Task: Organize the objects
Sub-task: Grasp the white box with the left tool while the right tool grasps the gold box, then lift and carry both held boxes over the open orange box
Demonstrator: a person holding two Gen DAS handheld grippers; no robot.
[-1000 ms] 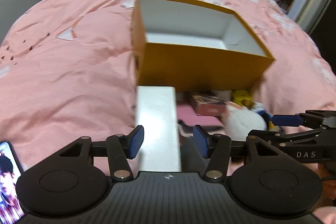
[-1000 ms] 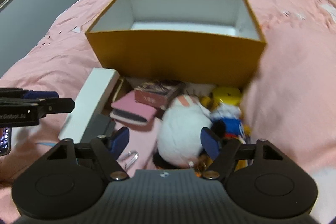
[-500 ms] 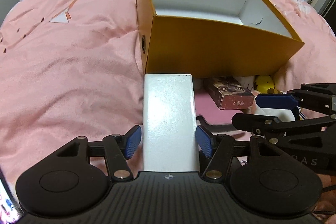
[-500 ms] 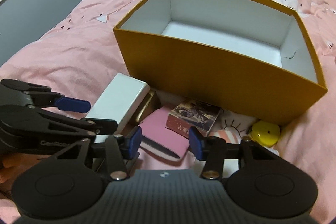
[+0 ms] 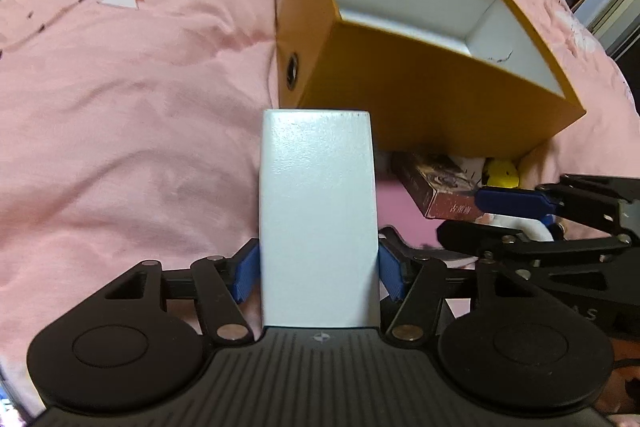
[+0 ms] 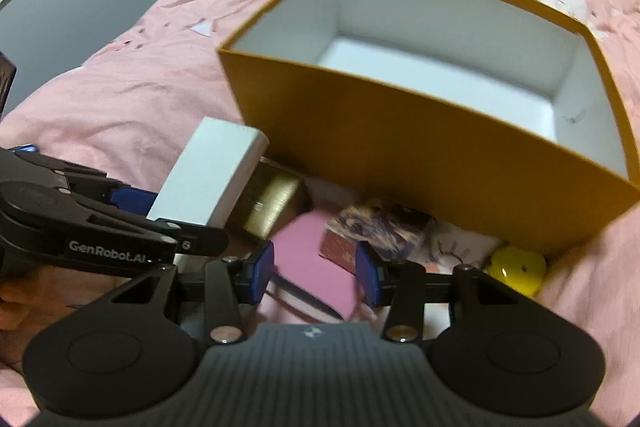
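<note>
White box [image 5: 318, 223], rigid smooth card, likely light, slippery: on bed [image 5: 120, 107] before orange box [image 5: 432, 99], long sides flanked by left gripper [image 5: 318, 269], pads apparently touching; right gripper [image 6: 316, 273] part-closed, empty.

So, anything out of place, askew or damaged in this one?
Nothing looks damaged or spilled. The orange box stands upright and empty on the pink bedding, while the small items are heaped against its near wall: a white box between the left gripper pads, a pink pouch, a card pack.
</note>
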